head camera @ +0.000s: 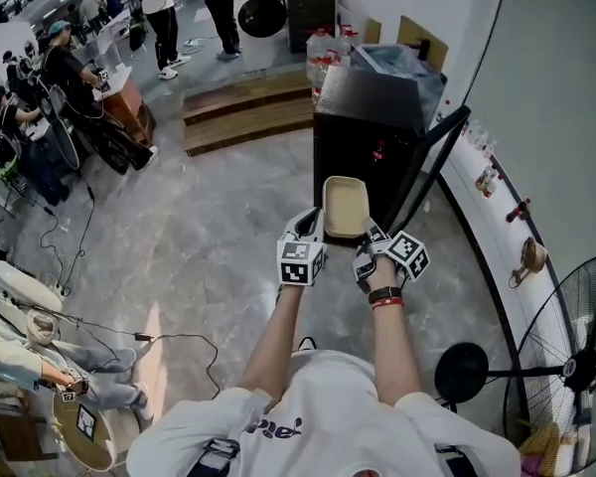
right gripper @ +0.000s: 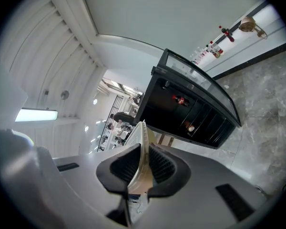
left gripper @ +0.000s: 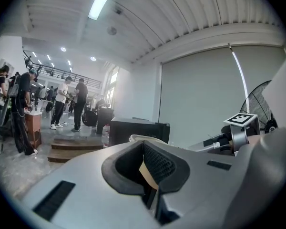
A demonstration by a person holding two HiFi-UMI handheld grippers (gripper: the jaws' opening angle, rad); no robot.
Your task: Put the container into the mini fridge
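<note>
We're holding the beige shallow rectangular container [head camera: 345,207] out in front of us, in the air above the grey marbled stone floor [head camera: 209,237], and both tools have hold of it. The left gripper [head camera: 314,225] has its jaws closed on the container's near left rim. In the left gripper view the tan wall sits pinched between the ribbed black pads [left gripper: 157,163]. The right gripper [head camera: 370,235] clamps the near right rim, and its own view shows the pale edge squeezed between its two pads.

The container rides open side up, just short of the black boxy mini fridge [head camera: 363,127] at twelve o'clock. The fridge's dark door [head camera: 432,162] stands swung open toward one o'clock. Through the right gripper view we look into the dark interior, with its shelves and a small red item.

Round the room now. There are low wooden steps [head camera: 248,107] at eleven o'clock, with standing people [head camera: 164,8] beyond them and more people at desks toward ten o'clock. A seated person [head camera: 30,351] is at eight o'clock, with a black cable [head camera: 169,338] trailing across the floor. On our right runs a white curved wall [head camera: 556,58] with a narrow ledge [head camera: 502,232] carrying small items. A black standing fan [head camera: 576,366] sits at four o'clock.
</note>
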